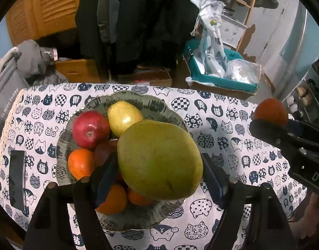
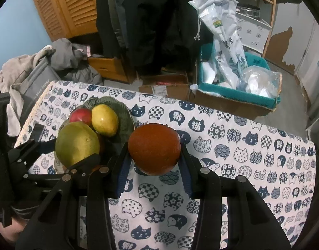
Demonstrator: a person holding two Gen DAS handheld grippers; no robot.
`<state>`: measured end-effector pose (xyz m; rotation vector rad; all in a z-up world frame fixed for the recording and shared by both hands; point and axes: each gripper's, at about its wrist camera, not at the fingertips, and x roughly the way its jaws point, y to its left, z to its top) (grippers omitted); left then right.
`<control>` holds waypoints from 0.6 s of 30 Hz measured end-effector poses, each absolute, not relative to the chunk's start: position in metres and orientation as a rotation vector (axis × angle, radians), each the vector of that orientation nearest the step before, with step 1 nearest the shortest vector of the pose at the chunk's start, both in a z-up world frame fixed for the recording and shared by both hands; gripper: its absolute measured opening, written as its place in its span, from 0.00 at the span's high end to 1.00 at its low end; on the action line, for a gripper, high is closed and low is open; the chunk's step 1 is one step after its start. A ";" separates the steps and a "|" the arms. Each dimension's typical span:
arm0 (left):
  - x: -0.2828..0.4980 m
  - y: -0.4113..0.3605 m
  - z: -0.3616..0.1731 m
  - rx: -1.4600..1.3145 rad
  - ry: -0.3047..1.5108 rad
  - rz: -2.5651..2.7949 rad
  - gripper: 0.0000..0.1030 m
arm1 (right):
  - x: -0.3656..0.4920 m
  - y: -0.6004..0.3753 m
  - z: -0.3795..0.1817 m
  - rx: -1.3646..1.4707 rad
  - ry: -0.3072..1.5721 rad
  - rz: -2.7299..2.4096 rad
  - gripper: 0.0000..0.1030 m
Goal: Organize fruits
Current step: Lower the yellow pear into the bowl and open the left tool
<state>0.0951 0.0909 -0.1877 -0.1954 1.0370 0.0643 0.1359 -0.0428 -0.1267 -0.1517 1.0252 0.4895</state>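
A grey-green patterned plate (image 1: pixel 155 104) on the cat-print tablecloth holds a red apple (image 1: pixel 90 129), a yellow pear-like fruit (image 1: pixel 123 117) and several oranges (image 1: pixel 80 163). My left gripper (image 1: pixel 159 179) is shut on a large green pomelo (image 1: pixel 159 159) and holds it over the plate. My right gripper (image 2: pixel 154 166) is shut on a dark orange (image 2: pixel 154 148) and holds it above the cloth, right of the plate (image 2: pixel 126 112). The right gripper with its orange (image 1: pixel 270 110) also shows at the right in the left wrist view. The pomelo (image 2: pixel 77 143) shows in the right wrist view.
A black phone (image 1: pixel 17 180) lies on the cloth left of the plate. A teal box (image 2: pixel 238 89) with plastic bags stands beyond the table's far edge. Clothes (image 2: pixel 61 58) and a wooden cabinet (image 2: pixel 63 6) are at the back left. The cloth (image 2: pixel 253 156) extends to the right.
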 end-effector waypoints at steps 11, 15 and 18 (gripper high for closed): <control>0.102 0.092 -0.203 -0.216 1.101 0.057 0.25 | 0.138 -0.045 -0.130 -0.138 1.038 0.488 0.58; 0.101 0.091 -0.187 -0.172 1.037 0.062 0.16 | 0.138 -0.045 -0.130 -0.135 1.038 0.490 0.58; 0.099 0.097 -0.184 -0.190 1.044 0.072 0.16 | 0.138 -0.045 -0.130 -0.134 1.038 0.490 0.58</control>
